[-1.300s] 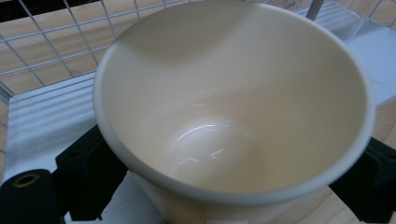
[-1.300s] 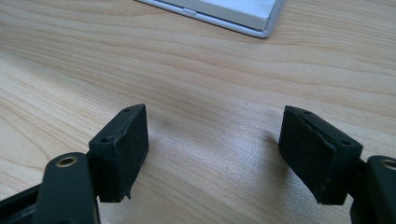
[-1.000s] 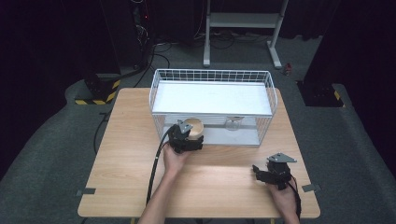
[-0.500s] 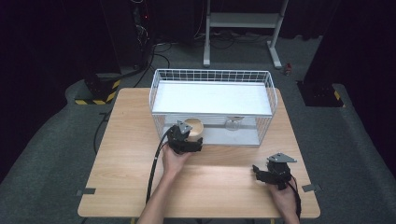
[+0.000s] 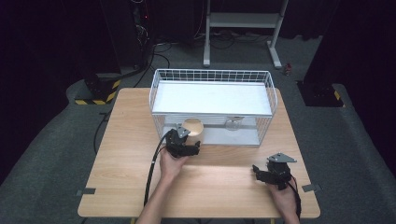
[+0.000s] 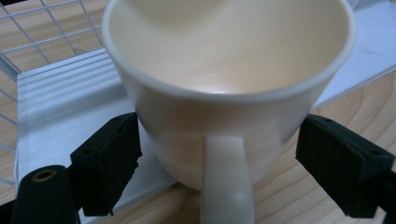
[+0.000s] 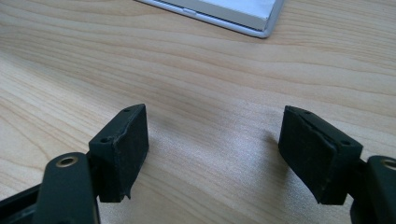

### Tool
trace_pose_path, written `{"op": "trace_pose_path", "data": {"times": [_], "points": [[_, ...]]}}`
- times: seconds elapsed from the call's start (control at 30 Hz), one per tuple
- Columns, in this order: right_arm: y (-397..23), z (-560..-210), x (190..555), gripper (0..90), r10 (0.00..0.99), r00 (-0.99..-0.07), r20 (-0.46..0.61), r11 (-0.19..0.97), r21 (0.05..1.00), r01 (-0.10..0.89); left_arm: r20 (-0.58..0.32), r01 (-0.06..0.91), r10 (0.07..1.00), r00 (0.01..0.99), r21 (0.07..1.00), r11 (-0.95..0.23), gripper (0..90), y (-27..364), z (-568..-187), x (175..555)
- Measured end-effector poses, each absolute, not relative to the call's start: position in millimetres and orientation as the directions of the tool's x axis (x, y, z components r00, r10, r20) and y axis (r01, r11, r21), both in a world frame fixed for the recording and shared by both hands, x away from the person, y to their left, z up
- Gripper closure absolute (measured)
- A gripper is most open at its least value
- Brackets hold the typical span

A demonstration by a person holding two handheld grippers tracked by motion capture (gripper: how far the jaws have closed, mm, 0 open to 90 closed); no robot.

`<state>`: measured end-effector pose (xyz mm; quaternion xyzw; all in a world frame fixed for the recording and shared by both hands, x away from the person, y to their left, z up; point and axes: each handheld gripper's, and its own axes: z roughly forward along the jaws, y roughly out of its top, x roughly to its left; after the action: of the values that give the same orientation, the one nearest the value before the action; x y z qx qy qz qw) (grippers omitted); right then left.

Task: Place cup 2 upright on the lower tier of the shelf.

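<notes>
A cream-coloured ceramic cup with a handle (image 6: 229, 93) is sitting between the jaws of the left claw (image 6: 219, 163), its handle pointing straight back toward the camera at six o'clock in the left gripper view. The jaws have just been closing around the cup: the black pad at nine o'clock is lying against or just beside the cup's wall, while the pad at three o'clock is standing slightly apart from it, so the claw is not yet clenched on the cup. The cup is resting partly on the pale wooden table (image 5: 126, 140) and partly on the white tray floor of the white wire basket (image 5: 212, 74), at the basket's near open edge. In the high view the left claw (image 5: 186, 145) is sitting near the middle of the table, with the cup (image 5: 192, 127) just beyond it at twelve o'clock, under the basket's raised white shelf. A small clear glass (image 5: 232, 124) is standing in the basket's lower level, at three o'clock from the cup and well apart from it. The right claw (image 7: 215, 154) is resting released, its jaws spread wide over bare wood with nothing between them; in the high view it (image 5: 261, 173) is lying toward five o'clock on the table, well apart from the cup.
</notes>
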<state>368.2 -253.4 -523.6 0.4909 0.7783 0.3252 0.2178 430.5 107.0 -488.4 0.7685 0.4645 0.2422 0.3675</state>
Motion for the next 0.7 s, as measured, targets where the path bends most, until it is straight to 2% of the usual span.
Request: {"op": "trace_pose_path", "data": {"times": [0.43, 0.7], "points": [[-253.3, -523.6, 368.2, 24.2, 0.906, -0.423, -0.02, 0.306, 0.72, 0.622, 0.029, 0.559, 0.901, 0.434, 0.775, -0.294, 17.2, 105.5, -493.5, 431.1], [-253.5, -523.7, 368.4, 24.2, 0.905, -0.424, -0.022, 0.308, 0.721, 0.62, 0.031, 0.563, 0.909, 0.416, 0.776, -0.284, 25.6, 105.8, -494.0, 434.0]]}}
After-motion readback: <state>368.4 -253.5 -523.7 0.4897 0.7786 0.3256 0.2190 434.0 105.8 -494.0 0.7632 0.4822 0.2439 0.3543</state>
